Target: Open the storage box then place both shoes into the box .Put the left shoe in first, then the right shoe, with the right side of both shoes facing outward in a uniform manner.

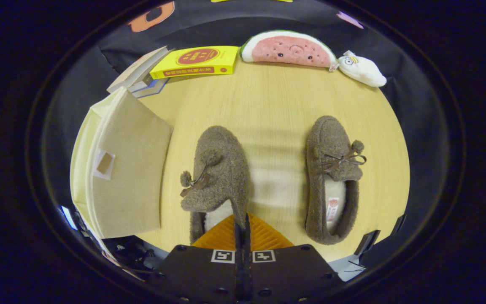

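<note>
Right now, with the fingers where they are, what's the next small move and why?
Probably lift the left shoe and carry it toward the storage box, whose lid already stands open. The gripper looks shut on its heel edge, and the right shoe lies untouched beside it.

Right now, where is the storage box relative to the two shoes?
In the gripper view, the cream storage box stands on the wooden table, beside the nearer shoe gripped by the gripper; the other shoe lies opposite.
</note>
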